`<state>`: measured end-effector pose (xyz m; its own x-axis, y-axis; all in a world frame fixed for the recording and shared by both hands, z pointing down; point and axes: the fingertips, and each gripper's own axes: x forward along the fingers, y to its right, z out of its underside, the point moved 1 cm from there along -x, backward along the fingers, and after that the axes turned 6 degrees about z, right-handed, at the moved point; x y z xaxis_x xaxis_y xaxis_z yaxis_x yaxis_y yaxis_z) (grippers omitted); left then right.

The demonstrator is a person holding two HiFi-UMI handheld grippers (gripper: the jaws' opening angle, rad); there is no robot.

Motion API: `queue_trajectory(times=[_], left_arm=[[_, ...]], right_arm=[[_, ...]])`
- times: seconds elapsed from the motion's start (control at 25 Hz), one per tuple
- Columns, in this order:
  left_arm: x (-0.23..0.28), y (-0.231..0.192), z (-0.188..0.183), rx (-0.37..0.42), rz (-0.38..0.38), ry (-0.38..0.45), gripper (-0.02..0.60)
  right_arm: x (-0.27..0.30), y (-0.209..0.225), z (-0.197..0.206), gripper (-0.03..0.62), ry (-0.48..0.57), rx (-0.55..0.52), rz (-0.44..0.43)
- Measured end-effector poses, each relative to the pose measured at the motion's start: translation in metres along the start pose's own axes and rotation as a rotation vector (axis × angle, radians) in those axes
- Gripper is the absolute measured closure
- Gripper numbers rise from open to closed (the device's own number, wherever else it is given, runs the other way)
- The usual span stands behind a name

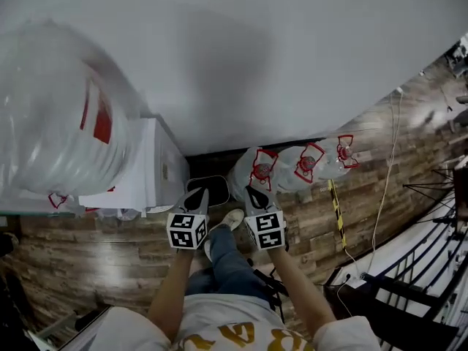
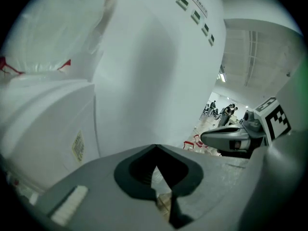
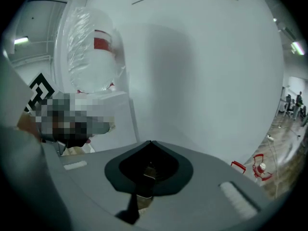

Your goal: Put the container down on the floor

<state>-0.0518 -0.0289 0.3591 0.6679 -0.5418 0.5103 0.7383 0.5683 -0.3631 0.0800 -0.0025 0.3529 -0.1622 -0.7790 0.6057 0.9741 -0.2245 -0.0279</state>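
A big clear water container, wrapped in plastic with a red label, sits upside down on a white dispenser at the left. It also shows in the left gripper view and the right gripper view. Three similar containers lie on the wooden floor against the white wall. My left gripper and right gripper are side by side between the dispenser and the floor containers. Both are shut with nothing in them and point at the wall.
A white cable and a yellow-black strip run over the floor at the right. Black metal stands crowd the far right. My shoe is just below the grippers. People stand far off in the hall.
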Motion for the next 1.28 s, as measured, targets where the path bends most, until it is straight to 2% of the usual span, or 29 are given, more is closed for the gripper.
queue_trajectory(times=[0.2, 0.32, 0.44, 0.68, 0.84, 1.04, 1.28], left_arm=[[-0.036, -0.002, -0.023, 0.011, -0.027, 0.033, 0.581], [-0.060, 0.006, -0.045, 0.039, -0.032, 0.097, 0.581], [-0.082, 0.014, -0.070, 0.028, -0.018, 0.172, 0.581], [-0.118, 0.033, -0.101, 0.035, -0.009, 0.252, 0.581], [-0.131, 0.042, -0.106, 0.026, -0.006, 0.289, 0.581], [-0.139, 0.046, -0.115, 0.015, -0.012, 0.326, 0.581], [-0.148, 0.045, -0.109, 0.005, -0.023, 0.325, 0.581]], right_arm=[[-0.036, -0.001, -0.029, 0.566, 0.078, 0.019, 0.011], [-0.057, -0.005, -0.045, 0.566, 0.117, 0.074, -0.007], [-0.072, -0.009, -0.061, 0.566, 0.152, 0.082, -0.011], [-0.107, -0.020, -0.083, 0.566, 0.218, 0.111, -0.026], [-0.126, -0.036, -0.091, 0.566, 0.256, 0.107, -0.051], [-0.138, -0.037, -0.096, 0.566, 0.285, 0.098, -0.022], [-0.141, -0.033, -0.094, 0.566, 0.287, 0.098, -0.004]])
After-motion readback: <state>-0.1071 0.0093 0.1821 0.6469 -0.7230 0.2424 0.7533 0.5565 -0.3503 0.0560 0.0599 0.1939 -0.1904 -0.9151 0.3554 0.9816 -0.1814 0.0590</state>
